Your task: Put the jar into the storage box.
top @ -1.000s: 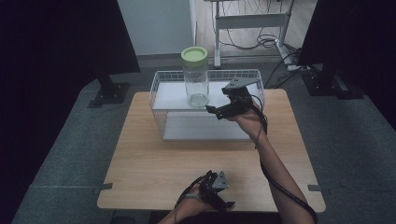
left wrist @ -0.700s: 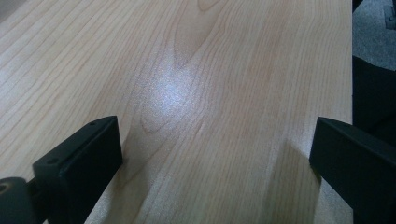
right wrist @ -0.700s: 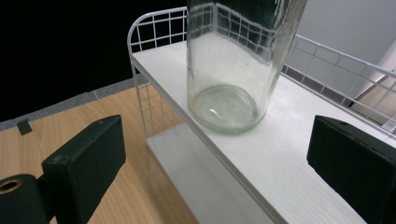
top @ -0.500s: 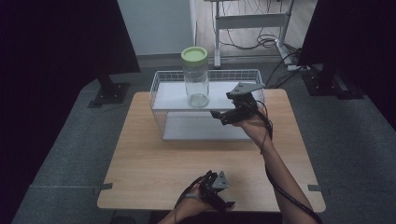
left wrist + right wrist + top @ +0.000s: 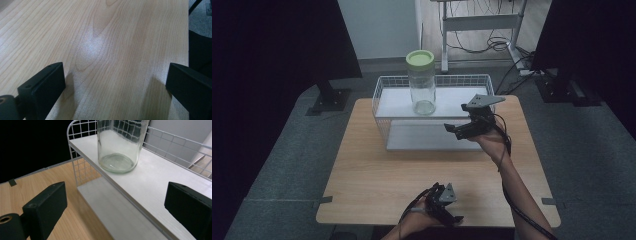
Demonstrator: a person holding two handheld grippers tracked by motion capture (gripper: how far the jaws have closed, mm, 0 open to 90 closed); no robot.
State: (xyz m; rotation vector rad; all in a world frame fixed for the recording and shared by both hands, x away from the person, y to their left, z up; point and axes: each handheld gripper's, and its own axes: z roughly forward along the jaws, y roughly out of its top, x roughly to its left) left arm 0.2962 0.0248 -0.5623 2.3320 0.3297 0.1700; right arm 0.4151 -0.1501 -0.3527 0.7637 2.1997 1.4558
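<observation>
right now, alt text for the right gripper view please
A clear glass jar stands upright on the upper white shelf of a wire rack, ahead of the open right hand-held gripper, whose black jaws are spread wide. A lower shelf and wooden table lie below.

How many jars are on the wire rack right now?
1. A clear glass jar with a green lid stands upright on the upper shelf of the white wire rack, toward its left half. The lower shelf carries none.
</observation>
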